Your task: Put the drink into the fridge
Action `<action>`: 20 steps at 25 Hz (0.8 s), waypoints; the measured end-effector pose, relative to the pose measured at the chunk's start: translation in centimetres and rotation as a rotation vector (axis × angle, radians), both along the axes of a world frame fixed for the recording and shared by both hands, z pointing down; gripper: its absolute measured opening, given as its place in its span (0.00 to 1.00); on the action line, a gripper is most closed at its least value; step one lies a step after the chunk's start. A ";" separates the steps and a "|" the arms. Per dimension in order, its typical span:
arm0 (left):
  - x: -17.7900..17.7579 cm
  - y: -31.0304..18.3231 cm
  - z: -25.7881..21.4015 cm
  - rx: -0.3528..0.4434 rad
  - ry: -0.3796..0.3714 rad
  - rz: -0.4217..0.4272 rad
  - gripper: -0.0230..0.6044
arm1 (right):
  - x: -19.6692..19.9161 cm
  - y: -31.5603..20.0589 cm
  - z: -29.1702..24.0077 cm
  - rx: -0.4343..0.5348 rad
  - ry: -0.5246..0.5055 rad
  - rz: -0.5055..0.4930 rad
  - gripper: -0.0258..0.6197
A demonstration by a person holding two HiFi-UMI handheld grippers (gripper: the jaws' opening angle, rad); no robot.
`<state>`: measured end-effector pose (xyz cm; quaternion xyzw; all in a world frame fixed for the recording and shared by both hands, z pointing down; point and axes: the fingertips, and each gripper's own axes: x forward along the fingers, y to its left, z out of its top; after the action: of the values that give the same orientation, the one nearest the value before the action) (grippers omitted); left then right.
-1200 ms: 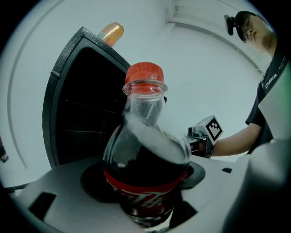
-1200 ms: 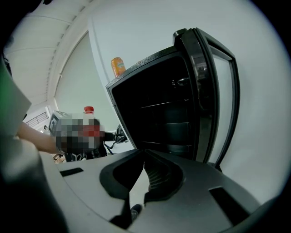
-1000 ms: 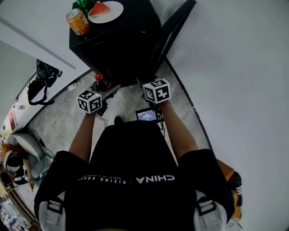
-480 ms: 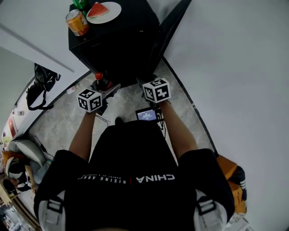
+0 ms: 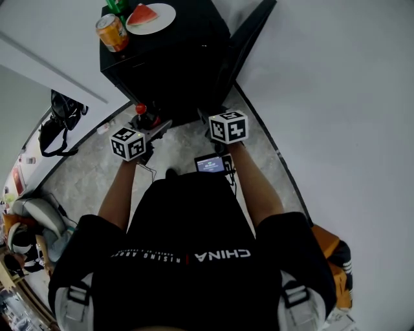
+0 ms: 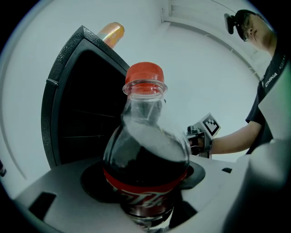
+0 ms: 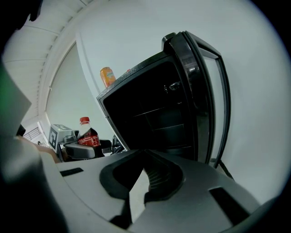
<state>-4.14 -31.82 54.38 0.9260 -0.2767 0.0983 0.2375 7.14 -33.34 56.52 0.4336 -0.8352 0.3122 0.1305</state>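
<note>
Bottle (image 6: pixel 145 150) (in left gripper (image 6: pixel 144 193)) faces open fridge (image 5: pixel 181 52).

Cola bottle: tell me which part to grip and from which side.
Grip the straight labelled body from the side, as the left gripper does now. The cola bottle stands upright, red cap on top; above the label it tapers to a narrow neck, where a gripper would probably slip.

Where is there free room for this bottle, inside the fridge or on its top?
The fridge stands open, its door swung right. Its shelves look bare, though the inside is dark. On the fridge top, the front and right are free. The back left corner is crowded by the can, the watermelon plate and a green bottle.
</note>
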 end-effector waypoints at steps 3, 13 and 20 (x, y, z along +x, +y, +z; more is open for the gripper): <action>-0.1 0.0 0.2 -0.003 -0.004 -0.003 0.54 | 0.2 0.0 0.2 -0.002 0.008 -0.004 0.06; 0.5 -0.5 0.5 -0.014 -0.011 -0.002 0.54 | 0.2 -0.4 0.8 -0.019 0.015 -0.027 0.06; 1.3 -1.9 0.5 -0.012 -0.019 -0.016 0.54 | 0.2 -1.3 1.0 -0.030 0.023 -0.055 0.06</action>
<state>-2.82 -33.73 54.87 0.9214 -0.2855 0.1067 0.2413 7.33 -34.64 57.55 0.4121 -0.8404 0.3161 0.1551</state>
